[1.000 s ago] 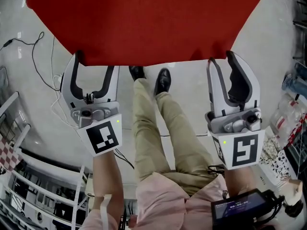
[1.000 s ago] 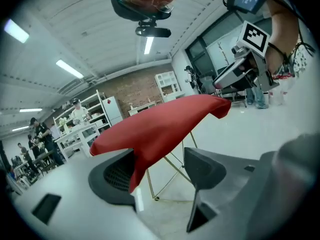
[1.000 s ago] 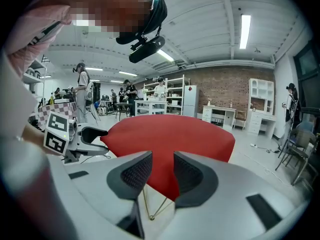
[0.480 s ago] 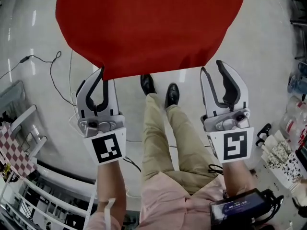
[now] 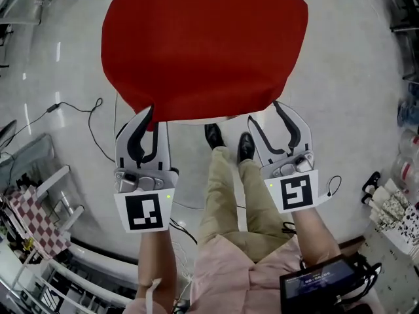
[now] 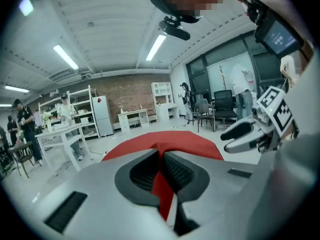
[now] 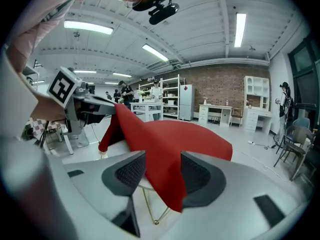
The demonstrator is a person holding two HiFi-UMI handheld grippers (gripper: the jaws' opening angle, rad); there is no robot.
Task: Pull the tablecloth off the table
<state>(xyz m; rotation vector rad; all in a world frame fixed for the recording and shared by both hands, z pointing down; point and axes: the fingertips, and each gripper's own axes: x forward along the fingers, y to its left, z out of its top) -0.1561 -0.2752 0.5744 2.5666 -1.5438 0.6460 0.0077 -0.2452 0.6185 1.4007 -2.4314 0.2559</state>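
Observation:
A red tablecloth covers a small round table whose white rim peeks out at the near edge. My left gripper is shut on the cloth's near-left edge; in the left gripper view a red fold is pinched between the jaws of the left gripper. My right gripper is at the near-right edge. Its jaws have just been opening, and in the right gripper view they stand apart in the right gripper, with a loose fold of cloth hanging between them.
The person's legs and black shoes stand on the shiny floor just below the table. A black cable runs at the left, with racks and a checkered cloth nearby. Thin gold table legs show under the rim. People, desks and chairs stand farther off.
The left jaws went from wide open to shut on the cloth edge, and the gripper rose with it. The right jaws opened wider. Both grippers drew nearer the person.

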